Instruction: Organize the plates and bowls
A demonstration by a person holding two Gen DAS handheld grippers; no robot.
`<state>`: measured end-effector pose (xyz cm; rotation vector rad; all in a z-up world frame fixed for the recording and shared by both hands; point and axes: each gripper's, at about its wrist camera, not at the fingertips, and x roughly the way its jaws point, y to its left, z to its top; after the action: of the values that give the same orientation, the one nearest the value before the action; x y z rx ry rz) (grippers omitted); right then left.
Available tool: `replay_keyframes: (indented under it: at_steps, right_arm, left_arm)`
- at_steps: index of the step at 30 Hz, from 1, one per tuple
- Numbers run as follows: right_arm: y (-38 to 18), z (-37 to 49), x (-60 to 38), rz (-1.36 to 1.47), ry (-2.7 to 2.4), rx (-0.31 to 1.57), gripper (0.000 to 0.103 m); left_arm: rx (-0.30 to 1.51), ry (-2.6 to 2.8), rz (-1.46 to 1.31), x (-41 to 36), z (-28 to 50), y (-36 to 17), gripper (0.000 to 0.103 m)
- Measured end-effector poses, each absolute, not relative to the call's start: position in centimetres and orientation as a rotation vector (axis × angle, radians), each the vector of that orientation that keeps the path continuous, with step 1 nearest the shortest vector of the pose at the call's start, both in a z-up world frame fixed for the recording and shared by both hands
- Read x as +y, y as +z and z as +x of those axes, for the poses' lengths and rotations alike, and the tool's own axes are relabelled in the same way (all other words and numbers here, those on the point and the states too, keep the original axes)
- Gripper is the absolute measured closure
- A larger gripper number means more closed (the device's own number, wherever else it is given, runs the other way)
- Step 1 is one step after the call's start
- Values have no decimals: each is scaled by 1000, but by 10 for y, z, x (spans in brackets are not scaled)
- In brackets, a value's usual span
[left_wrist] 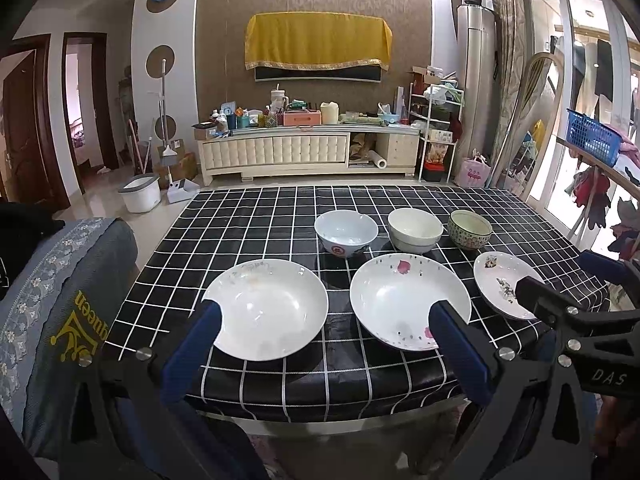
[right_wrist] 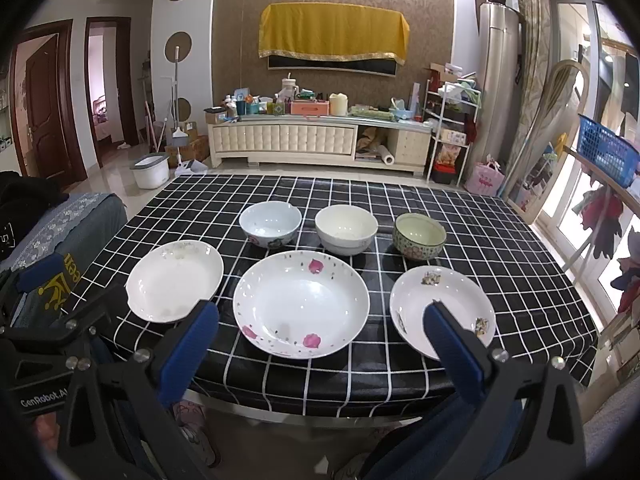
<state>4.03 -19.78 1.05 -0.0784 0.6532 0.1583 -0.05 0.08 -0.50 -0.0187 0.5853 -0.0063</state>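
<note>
Right wrist view: three plates and three bowls set out in two rows on a checked table, both grippers empty.

The petal plate (right_wrist: 301,304) lies in the near row between the plain plate (right_wrist: 174,286) and the small plate (right_wrist: 442,312); behind stand the white bowl (right_wrist: 270,224), cream bowl (right_wrist: 346,229) and green bowl (right_wrist: 419,237), all apart. The right gripper (right_wrist: 322,314) and left gripper (left_wrist: 326,316) hover at the table (right_wrist: 500,248) edge, jaws spread wide, holding nothing.
</note>
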Motion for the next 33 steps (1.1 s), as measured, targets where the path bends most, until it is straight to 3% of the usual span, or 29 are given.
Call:
replay_keyframes:
  at_steps: [33]
  right_arm:
    - [11,40,-201,-69,161,663,0]
  left_arm:
    - [588,-3,-14,-2,-5,-5,0]
